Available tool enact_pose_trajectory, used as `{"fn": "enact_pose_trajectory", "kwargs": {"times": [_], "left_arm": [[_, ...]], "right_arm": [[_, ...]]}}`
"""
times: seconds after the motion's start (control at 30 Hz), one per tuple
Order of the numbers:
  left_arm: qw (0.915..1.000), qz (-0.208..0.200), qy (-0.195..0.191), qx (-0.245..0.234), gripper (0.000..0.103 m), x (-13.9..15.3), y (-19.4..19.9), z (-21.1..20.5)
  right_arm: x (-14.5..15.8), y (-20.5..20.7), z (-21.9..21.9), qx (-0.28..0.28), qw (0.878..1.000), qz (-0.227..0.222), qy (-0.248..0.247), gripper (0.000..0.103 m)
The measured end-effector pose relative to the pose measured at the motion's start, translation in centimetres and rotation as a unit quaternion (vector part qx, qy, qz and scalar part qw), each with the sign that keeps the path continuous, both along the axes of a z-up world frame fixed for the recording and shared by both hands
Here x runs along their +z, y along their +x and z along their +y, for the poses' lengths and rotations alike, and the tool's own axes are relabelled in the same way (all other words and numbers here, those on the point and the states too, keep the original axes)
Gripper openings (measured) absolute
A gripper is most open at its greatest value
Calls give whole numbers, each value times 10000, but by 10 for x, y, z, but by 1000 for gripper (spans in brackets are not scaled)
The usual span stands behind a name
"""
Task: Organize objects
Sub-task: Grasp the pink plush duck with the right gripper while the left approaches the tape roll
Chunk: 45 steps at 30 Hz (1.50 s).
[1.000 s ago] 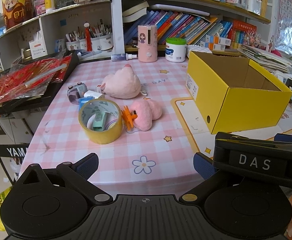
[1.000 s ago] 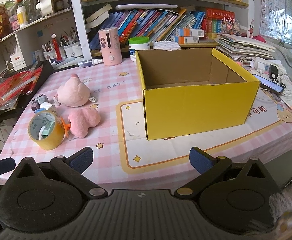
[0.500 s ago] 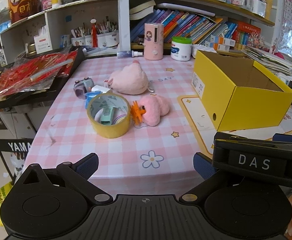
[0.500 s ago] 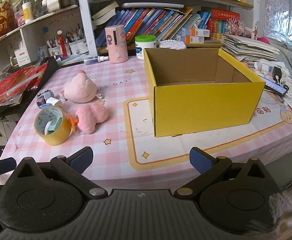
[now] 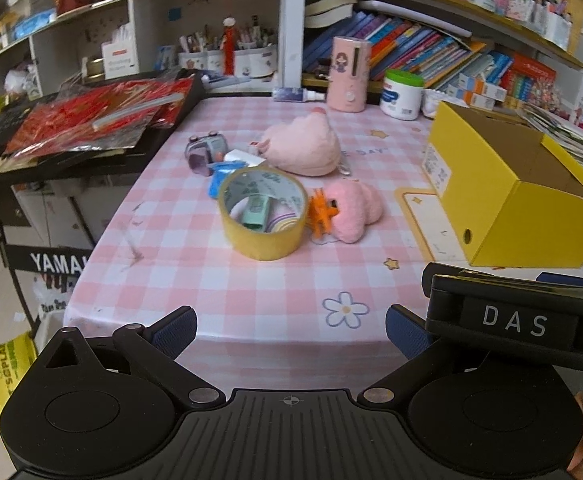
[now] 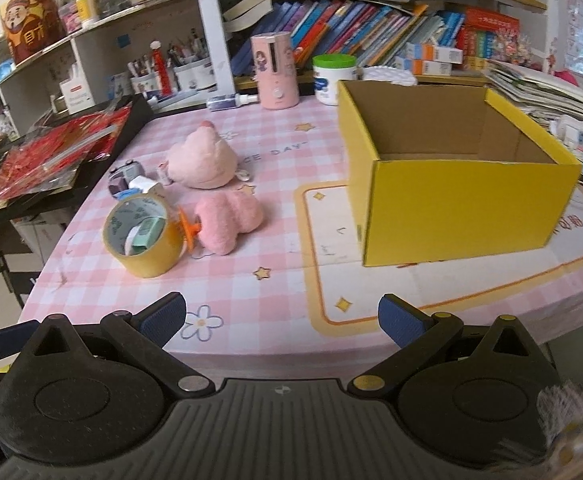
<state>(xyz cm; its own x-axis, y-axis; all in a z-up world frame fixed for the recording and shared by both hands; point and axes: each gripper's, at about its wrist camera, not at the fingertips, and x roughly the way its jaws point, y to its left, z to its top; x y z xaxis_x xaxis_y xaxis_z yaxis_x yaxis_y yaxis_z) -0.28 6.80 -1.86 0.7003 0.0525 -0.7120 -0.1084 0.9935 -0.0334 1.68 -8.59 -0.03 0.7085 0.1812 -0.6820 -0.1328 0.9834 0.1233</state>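
An open yellow cardboard box (image 6: pixel 463 204) (image 5: pixel 507 200) stands empty on the pink checked table at the right. Left of it lie a yellow tape roll (image 5: pixel 263 212) (image 6: pixel 145 234) with small items inside, an orange clip (image 5: pixel 321 216), a small pink plush (image 5: pixel 353 210) (image 6: pixel 229 216), a bigger pink plush (image 5: pixel 303 148) (image 6: pixel 201 162) and a small grey toy (image 5: pixel 205 152). My left gripper (image 5: pixel 291 330) and right gripper (image 6: pixel 279 318) are both open and empty, held at the table's near edge, short of all objects.
A black keyboard with red packets (image 5: pixel 91 120) borders the table's left side. A pink dispenser (image 6: pixel 275 72) and a white jar (image 6: pixel 333 80) stand at the back, below shelves of books. Papers and a phone lie right of the box.
Both grippers have drifted back and left from the table; the objects now sit further right in both views. Nothing was grasped.
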Motion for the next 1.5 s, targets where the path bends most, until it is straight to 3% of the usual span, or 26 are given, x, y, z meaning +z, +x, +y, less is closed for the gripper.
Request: {"fn": "enact_pose_trajectory", "kwargs": {"times": [0.27,0.57,0.93,1.23,1.47,1.5], "left_arm": [[9995,63,-23,322,101,-3,9,15],[9968,-46,-214,770,101,-3,26,32],[9923,116,-211,1215,101,-15,61,44],[9932,259,-90,1134,101,-21,88,36],[9953,488,127,824,101,-29,111,25],[9952,502,141,827,101,-30,113,25]], "right_arm": [[-3,18,19,458,9989,-9,-96,101],[0,46,37,974,9951,-170,-21,89],[-4,105,48,1263,9919,-92,80,89],[-26,163,46,907,9936,585,344,89],[-52,197,54,1025,9863,1251,321,89],[-56,201,54,1037,9846,1358,365,85]]}}
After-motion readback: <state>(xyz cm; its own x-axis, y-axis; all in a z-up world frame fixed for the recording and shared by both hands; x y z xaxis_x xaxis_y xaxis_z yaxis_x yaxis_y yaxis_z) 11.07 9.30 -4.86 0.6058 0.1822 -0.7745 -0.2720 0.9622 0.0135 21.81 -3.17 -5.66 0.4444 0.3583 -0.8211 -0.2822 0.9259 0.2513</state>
